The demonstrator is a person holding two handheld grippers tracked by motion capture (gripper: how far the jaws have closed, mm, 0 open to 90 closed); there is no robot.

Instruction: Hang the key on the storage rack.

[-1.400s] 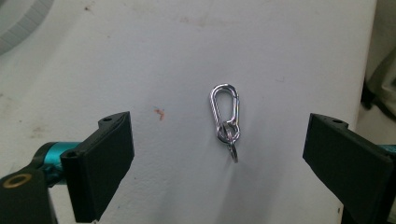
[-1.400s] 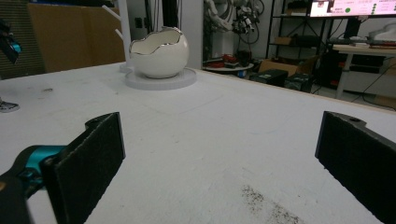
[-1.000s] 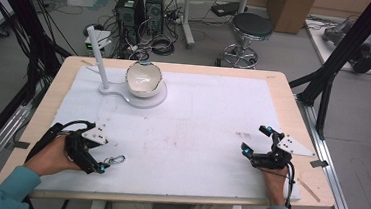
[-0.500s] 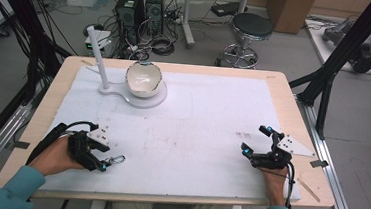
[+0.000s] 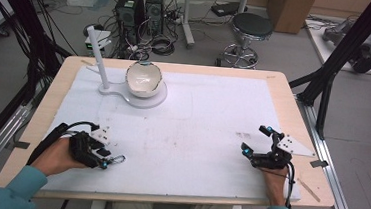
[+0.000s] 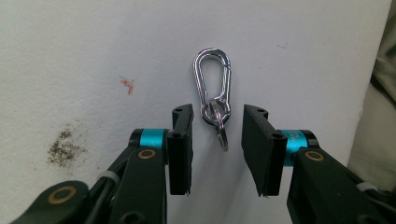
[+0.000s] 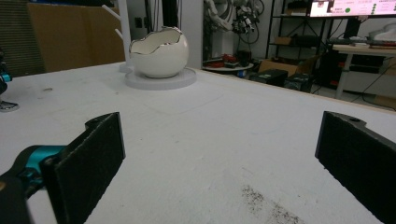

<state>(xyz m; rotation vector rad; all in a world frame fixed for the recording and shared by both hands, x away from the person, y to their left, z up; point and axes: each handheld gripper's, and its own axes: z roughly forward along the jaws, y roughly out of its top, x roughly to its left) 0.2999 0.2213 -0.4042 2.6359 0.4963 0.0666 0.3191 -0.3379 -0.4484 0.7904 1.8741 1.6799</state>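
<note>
Since a second earlier, the left gripper [image 5: 105, 159] had slid nearer the silver carabiner [image 6: 213, 88] and turned toward it; the clip with its small rings lay on the white mat [image 5: 197, 120] just ahead, its ring end between the parted, unclenched jaws. The left hand [image 5: 59, 156] rested low on the mat. The right gripper [image 5: 257, 140] had stayed put, jaws wide apart, empty, facing the egg-shaped bowl [image 7: 159, 51] far ahead.

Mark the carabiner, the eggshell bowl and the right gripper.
carabiner [image 6: 214, 77]: left gripper view, side of its loop.
eggshell bowl [image 5: 144, 79]: high view, inner wall.
right gripper [image 5: 257, 139]: high view, midway between fingertips.
</note>
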